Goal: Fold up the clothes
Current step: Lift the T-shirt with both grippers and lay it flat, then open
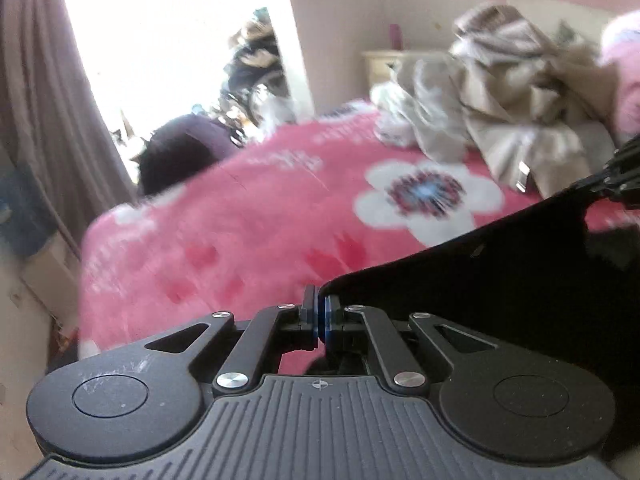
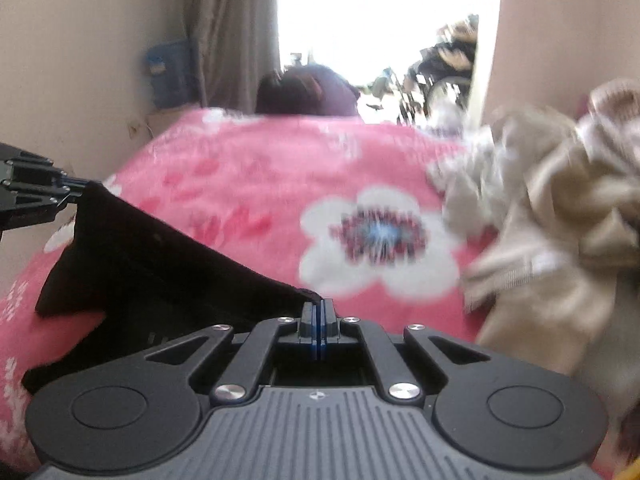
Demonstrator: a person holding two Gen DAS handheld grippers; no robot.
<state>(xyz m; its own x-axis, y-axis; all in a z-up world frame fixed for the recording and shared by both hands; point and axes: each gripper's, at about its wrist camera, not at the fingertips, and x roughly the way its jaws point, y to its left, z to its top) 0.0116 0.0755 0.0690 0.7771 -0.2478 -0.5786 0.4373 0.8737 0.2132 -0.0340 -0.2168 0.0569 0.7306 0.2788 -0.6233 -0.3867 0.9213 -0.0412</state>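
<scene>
A black garment (image 1: 500, 280) hangs stretched between my two grippers above a bed with a pink flowered blanket (image 1: 240, 216). My left gripper (image 1: 319, 308) is shut on one corner of the garment. My right gripper (image 2: 318, 316) is shut on the other corner of the garment (image 2: 160, 264). In the left wrist view the right gripper (image 1: 624, 172) shows at the far right edge. In the right wrist view the left gripper (image 2: 36, 192) shows at the far left, holding the garment's upper edge. The garment's lower part droops onto the blanket (image 2: 280, 184).
A heap of beige and white clothes (image 1: 500, 108) lies on the bed's far right, also in the right wrist view (image 2: 560, 208). A dark object (image 2: 308, 92) sits beyond the bed by a bright window. A curtain (image 1: 36, 80) hangs left. A nightstand (image 1: 384, 64) stands by the wall.
</scene>
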